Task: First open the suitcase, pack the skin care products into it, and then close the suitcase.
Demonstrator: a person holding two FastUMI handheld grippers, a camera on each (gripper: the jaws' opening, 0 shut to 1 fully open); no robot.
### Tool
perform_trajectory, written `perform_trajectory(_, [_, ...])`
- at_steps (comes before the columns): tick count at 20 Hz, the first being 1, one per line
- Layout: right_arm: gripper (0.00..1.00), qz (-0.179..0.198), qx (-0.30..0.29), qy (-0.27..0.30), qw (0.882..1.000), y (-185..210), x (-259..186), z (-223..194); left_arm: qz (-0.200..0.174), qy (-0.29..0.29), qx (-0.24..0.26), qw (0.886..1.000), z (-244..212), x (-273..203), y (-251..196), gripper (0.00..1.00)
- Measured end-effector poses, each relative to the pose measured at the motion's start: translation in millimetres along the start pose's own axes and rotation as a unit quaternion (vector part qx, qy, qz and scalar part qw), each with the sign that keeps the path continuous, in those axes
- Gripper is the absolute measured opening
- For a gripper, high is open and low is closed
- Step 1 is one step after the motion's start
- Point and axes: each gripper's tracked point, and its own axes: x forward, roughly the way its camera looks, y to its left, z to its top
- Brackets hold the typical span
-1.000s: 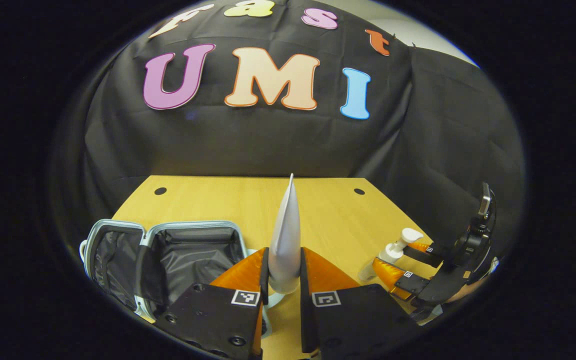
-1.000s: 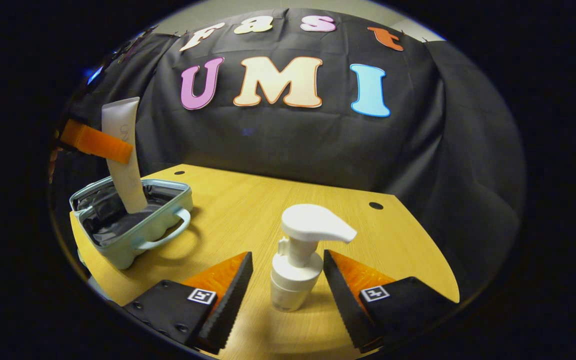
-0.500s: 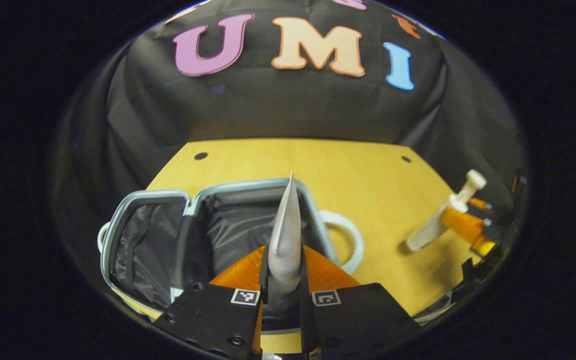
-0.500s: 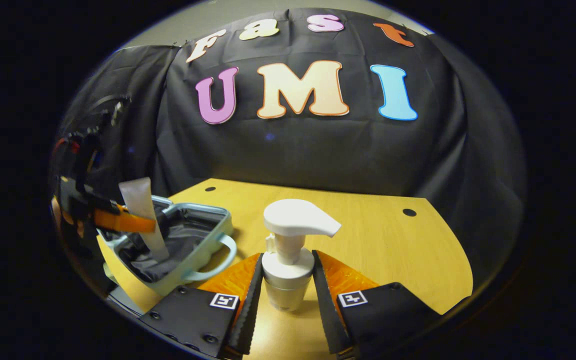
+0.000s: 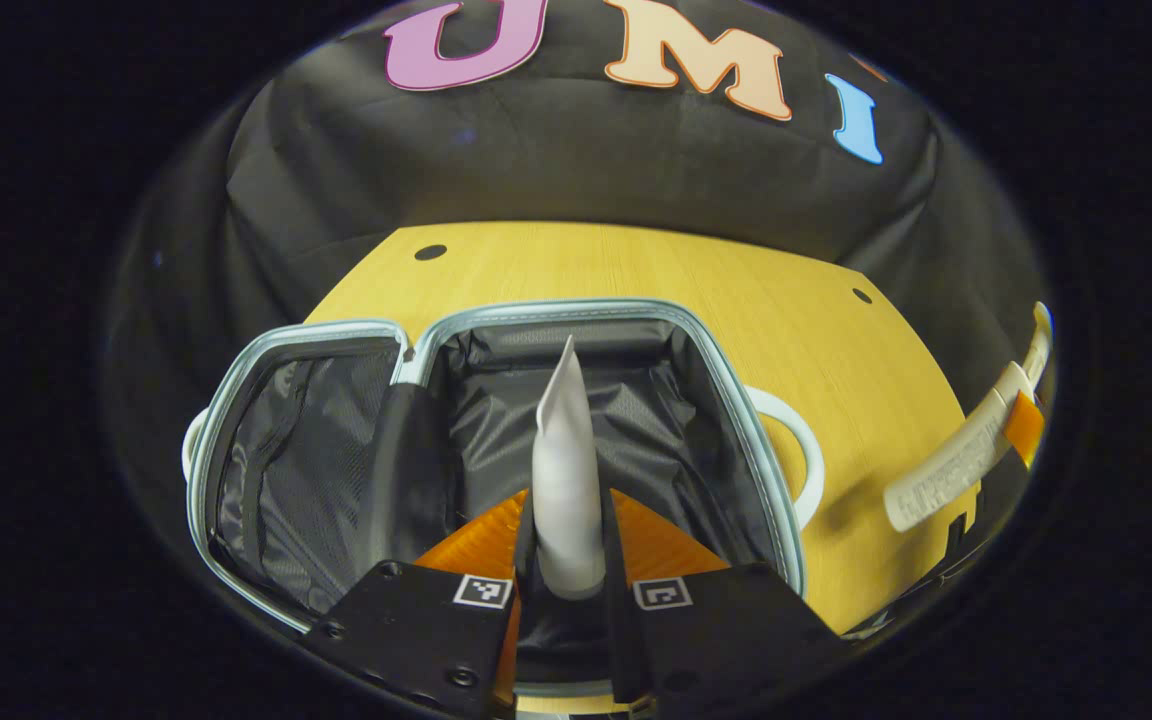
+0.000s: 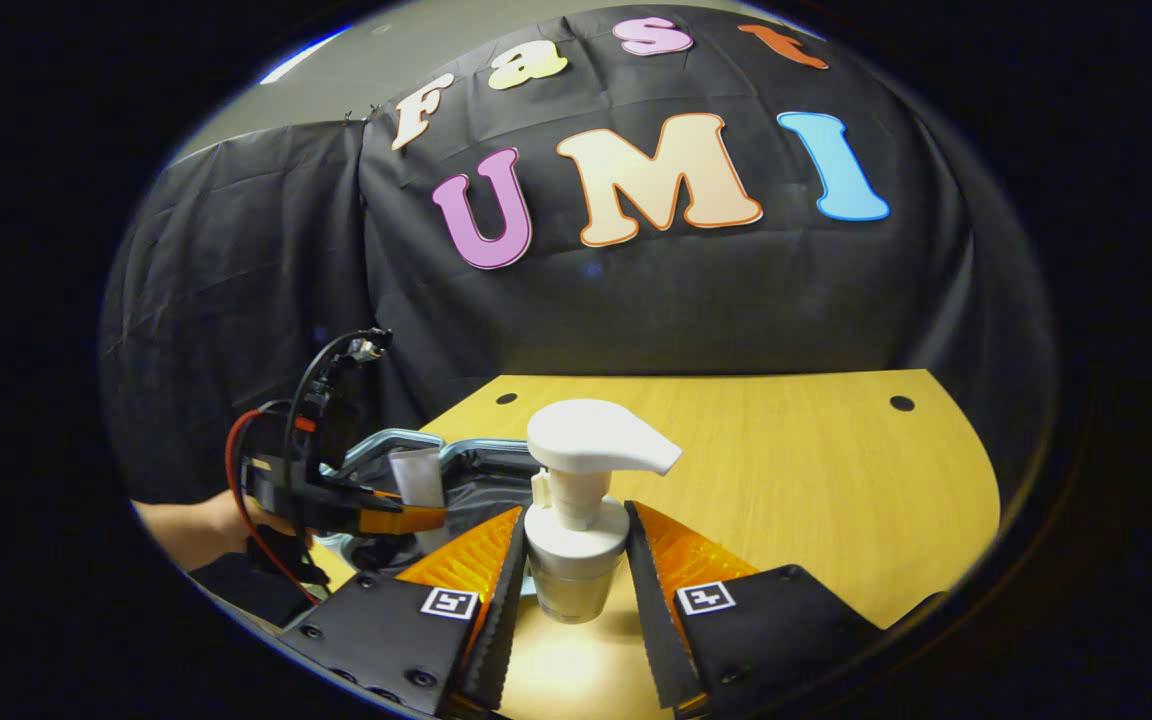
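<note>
Suitcase [image 5: 736,420] lying open on the wooden table [image 5: 636,270], both halves lined with dark fabric, pale blue rim all round, white handle loop at its right side in the left gripper view. Left gripper [image 5: 568,560] clamped on a white tube [image 5: 564,470], jaws narrow and pressing the tube from both sides near its lower end; tube upright between them, flat crimped end pointing up and away from the camera, held above the larger half of the suitcase. Cannot tell whether the tube's lower end touches the lining. Right gripper [image 6: 576,590] closed on a white pump bottle [image 6: 576,530], both fingers against the bottle's collar just below the pump head; spout pointing to the right in the right gripper view. Bottle appears lifted off the table, a bright patch and shadow under it; contact with the tabletop not certain. Same bottle seen at the far right edge of the left gripper view, tilted, well apart from the suitcase. In the right gripper view, left gripper at lower left with the tube's end over the suitcase's rim, a hand [image 6: 186,525] behind it, red and black cables [image 6: 236,470] looping off its body.
</note>
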Motion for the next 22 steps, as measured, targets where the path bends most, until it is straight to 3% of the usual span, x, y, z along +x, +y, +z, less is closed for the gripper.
perform_trajectory(1, [0.57, 0.01, 0.008, 0.004, 1.0, 8.1, 2.7, 1.2, -0.002, 0.005, -0.004, 1.0, -3.4, 6.0, 2.0, 0.36])
perform_trajectory(4, [0.57, 0.033, 0.024, 0.016, 0.999, 30.9, 14.4, -4.1, -0.004, -0.009, -0.021, 1.0, -1.0, 8.5, 3.4, 1.0])
perform_trajectory(9, [0.57, 0.058, 0.029, 0.051, 0.997, 61.9, 40.1, -22.6, -0.017, -0.083, -0.032, 0.996, 28.2, -14.1, 12.3, 0.96])
perform_trajectory(15, [0.57, 0.065, 0.017, 0.093, 0.993, 93.2, 75.7, -57.0, 0.001, -0.138, -0.07, 0.988, 49.2, -58.3, 70.1, 0.96])
perform_trajectory(18, [0.55, 0.052, 0.0, 0.112, 0.992, 102.7, 95.6, -74.6, 0.03, -0.159, -0.08, 0.984, 54.9, -77.3, 116.5, 0.96])
perform_trajectory(22, [0.55, 0.006, -0.018, 0.12, 0.993, 100.9, 119.6, -86.4, 0.062, -0.163, -0.105, 0.979, 48.6, -96.3, 183.1, 0.96])
